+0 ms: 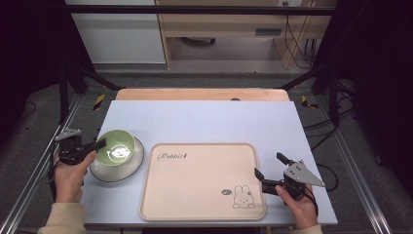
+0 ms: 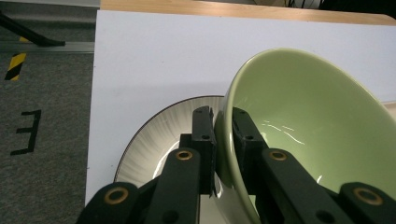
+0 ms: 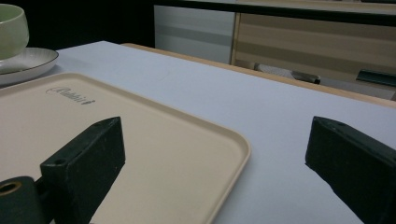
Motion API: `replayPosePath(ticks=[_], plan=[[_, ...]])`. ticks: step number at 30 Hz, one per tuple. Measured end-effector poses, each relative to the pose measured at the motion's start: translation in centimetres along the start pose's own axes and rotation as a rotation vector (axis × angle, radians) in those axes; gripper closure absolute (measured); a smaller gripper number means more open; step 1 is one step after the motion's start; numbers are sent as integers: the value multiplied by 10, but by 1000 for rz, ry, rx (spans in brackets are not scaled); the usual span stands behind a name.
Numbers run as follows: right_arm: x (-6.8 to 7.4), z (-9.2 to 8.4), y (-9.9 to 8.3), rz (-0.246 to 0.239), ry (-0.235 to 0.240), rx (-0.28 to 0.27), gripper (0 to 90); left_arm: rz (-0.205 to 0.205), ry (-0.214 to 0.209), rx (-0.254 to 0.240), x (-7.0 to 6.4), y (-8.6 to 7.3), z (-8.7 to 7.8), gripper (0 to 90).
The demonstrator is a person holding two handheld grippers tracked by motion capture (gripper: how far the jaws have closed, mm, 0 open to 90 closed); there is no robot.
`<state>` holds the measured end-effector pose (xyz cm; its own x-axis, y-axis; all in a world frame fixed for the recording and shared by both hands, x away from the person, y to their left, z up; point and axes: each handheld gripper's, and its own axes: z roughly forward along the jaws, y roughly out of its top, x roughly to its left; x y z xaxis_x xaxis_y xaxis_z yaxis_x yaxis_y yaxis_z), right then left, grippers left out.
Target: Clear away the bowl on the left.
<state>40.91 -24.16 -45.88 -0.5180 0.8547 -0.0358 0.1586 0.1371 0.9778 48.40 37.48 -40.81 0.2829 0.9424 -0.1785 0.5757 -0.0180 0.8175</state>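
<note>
left gripper view: your left gripper (image 2: 223,140) is clamped on the near rim of the green bowl (image 2: 317,135), one jaw outside the wall, one inside. the bowl is tilted, its far side leaning away, and it sits over the white plate (image 2: 154,135), whose dark-edged rim shows at about 9 o'clock from the jaws.

high view: your left hand (image 1: 70,173) holds that gripper (image 1: 97,145) at the 9 o'clock side of the bowl (image 1: 117,146); bowl and plate (image 1: 104,173) lie at the left of the white table top (image 1: 204,122). just beside the plate, toward 3 o'clock, lies the beige tray (image 1: 199,180), printed with a script word and a small rabbit. your right hand (image 1: 297,200) holds the right gripper (image 1: 268,166) at the tray's 3 o'clock edge.

right gripper view: your right gripper (image 3: 212,154) has its jaws spread wide apart, gripping nothing; one jaw is over the tray (image 3: 177,149), the other over bare table (image 3: 280,140). bowl (image 3: 11,28) and plate (image 3: 28,63) appear at 10 o'clock.
</note>
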Motion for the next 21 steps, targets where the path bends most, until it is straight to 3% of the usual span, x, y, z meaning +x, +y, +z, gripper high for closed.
replayPosePath(ticks=[6,13,21], plan=[[0,-1,0,-3,1,1,48,18,-5,-12,-7,4,-3,820],[0,-1,0,2,-7,-3,39,21,-57,-34,-21,10,-5,820],[1,0,1,21,-17,-12,22,53,-83,-31,-41,12,-4,820]])
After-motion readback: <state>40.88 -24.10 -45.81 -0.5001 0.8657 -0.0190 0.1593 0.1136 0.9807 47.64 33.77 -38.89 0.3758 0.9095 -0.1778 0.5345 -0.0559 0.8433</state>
